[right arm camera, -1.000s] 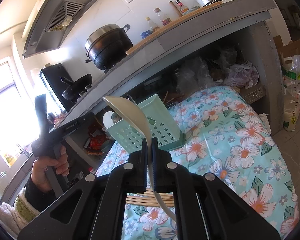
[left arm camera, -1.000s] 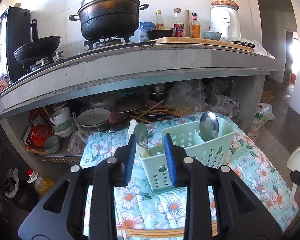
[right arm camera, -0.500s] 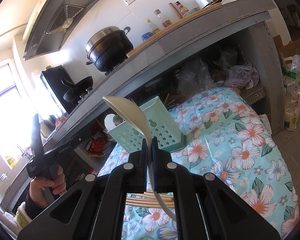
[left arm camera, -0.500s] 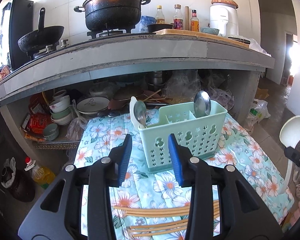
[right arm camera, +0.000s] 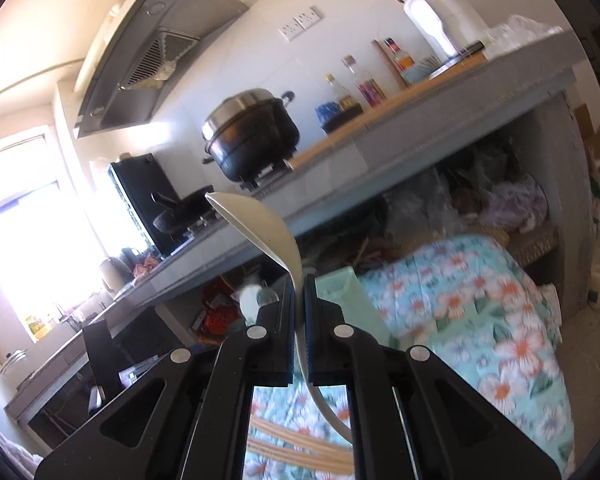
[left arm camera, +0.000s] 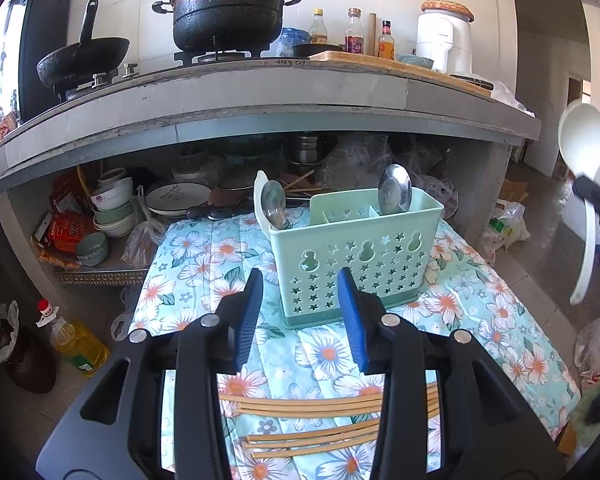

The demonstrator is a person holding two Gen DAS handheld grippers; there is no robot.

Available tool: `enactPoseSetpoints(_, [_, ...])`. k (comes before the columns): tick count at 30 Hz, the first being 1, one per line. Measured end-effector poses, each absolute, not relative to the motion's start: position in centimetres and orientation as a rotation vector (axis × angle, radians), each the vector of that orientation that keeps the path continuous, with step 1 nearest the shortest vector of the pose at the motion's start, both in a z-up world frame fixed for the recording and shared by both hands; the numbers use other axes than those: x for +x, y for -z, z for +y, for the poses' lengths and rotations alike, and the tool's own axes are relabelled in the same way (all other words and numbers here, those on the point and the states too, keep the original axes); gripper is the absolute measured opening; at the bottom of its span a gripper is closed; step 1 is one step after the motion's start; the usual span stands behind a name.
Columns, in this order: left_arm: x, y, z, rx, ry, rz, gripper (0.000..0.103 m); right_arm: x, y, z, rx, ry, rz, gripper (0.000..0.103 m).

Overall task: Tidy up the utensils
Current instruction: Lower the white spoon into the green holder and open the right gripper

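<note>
Starting closest to the cameras: the left claw (left arm camera: 300, 312) hangs over the floral cloth (left arm camera: 204, 264) with its jaws part-way apart and nothing between them, aimed at the front of the mint caddy (left arm camera: 356, 256). My guess is it's parked there to steady the caddy if needed, or to go for the chopsticks (left arm camera: 308, 404) lying flat on the cloth right under it, which aren't sorted yet.

The right claw (right arm camera: 299, 312) is clamped tight on the neck of a white plastic ladle (right arm camera: 260, 224), bowl up and handle trailing down below the jaws. Holding it near the bowl end makes sense if the handle is meant to drop into a slot first. From the left view the ladle (left arm camera: 582, 140) sits high and off to the right, well apart from the caddy.

Farther back, the caddy stands upright on the table with one metal spoon (left arm camera: 395, 190) in its right rear compartment and another spoon (left arm camera: 273, 204) plus a white utensil on the left side, bowls up.

Behind it all: the concrete counter (left arm camera: 260, 96) with a big black pot (left arm camera: 228, 8).
</note>
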State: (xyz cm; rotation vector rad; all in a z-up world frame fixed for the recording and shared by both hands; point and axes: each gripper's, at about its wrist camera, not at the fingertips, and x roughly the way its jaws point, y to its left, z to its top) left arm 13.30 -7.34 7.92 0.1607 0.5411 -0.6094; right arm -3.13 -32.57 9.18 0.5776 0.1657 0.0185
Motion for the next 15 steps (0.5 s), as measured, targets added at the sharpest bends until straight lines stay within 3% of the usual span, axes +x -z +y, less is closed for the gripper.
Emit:
enactPoseSetpoints(7, [13.6, -7.4, -6.7, 0.135, 0.612, 0.540, 0.037, 2.1, -12.8, -33.9, 0.540, -0.088, 0.101, 0.004])
enactPoseSetpoints(15, [14.9, -6.9, -5.8, 0.105, 0.597, 0.559, 0.037, 11.0, -12.3, -34.4, 0.601, -0.196, 0.124, 0.004])
